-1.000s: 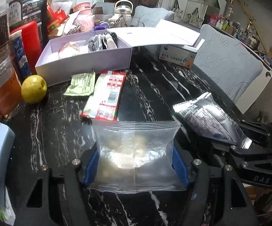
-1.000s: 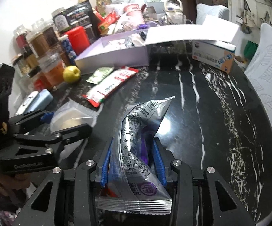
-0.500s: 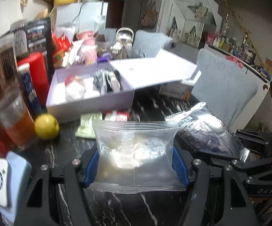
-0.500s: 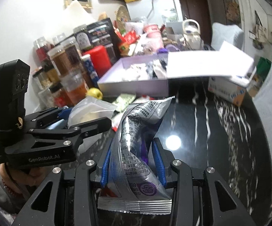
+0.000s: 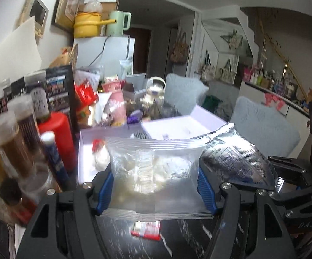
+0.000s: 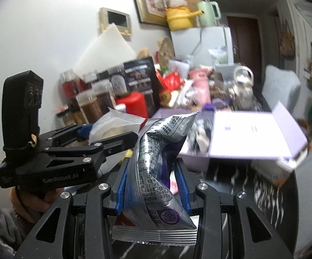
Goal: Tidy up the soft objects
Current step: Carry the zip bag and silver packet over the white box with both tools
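My left gripper [image 5: 156,185] is shut on a clear plastic snack bag [image 5: 153,172] with pale pieces inside, held up above the black marble table [image 5: 117,241]. In the right wrist view the same bag [image 6: 115,125] and left gripper [image 6: 104,138] show at the left. My right gripper [image 6: 152,185] is shut on a silver and purple snack packet [image 6: 156,168], which stands upright between the blue pads. That packet [image 5: 236,161] lies just right of the clear bag in the left wrist view. Behind both sits an open lilac box [image 5: 86,151] with small items, its lid [image 6: 249,136] flipped open to the right.
Jars, bottles and a red canister [image 5: 56,138] crowd the left side of the table. A red and white packet [image 5: 147,228] lies on the table below the clear bag. A small carton [image 6: 272,172] sits under the box lid. Grey cushioned chairs [image 5: 264,127] stand to the right.
Both grippers have risen with their bags and tilted up, so the table has dropped low in view and the lilac box now sits right behind the bags.
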A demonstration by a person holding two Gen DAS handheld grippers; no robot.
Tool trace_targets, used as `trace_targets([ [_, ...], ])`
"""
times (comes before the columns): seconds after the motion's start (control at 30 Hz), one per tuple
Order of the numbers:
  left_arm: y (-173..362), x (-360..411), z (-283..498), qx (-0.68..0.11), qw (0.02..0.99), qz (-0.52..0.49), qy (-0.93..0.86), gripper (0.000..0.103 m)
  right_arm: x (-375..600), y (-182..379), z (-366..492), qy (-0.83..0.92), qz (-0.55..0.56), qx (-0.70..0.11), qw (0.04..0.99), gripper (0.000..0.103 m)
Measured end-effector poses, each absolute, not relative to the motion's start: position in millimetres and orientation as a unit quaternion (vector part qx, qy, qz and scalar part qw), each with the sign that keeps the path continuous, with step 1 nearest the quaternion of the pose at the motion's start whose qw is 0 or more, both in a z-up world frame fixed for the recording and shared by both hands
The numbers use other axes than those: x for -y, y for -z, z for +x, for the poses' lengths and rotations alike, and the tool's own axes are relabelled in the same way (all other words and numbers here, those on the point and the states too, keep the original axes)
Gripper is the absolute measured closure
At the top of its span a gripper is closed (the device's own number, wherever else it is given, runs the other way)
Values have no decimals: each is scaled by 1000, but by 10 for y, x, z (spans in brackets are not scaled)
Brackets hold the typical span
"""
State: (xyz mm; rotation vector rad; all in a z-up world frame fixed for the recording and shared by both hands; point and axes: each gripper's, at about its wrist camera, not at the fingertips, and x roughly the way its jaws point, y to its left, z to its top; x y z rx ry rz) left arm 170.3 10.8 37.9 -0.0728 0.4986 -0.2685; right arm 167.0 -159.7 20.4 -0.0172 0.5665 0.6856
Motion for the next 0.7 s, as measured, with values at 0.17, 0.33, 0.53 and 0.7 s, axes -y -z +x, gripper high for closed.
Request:
trace_targets([
  [0.17,-547,-177,1887,-222,967,-37,122,36,1493,-386,1883,-338,-18,-255,906,63],
  [0.33,-670,-265,2130,-203,972,-48,106,36,1399,-522,2151,-346,-17,-240,907,63],
  [0.53,-734,-353,2444,-188,976,-64,89,36,1287,-627,2508,-347,-9,-226,910,63],
  [0.7,-762,-402,2700,-180,978,-66,80,36,1219,-647,2814,-348,1,-223,911,63],
])
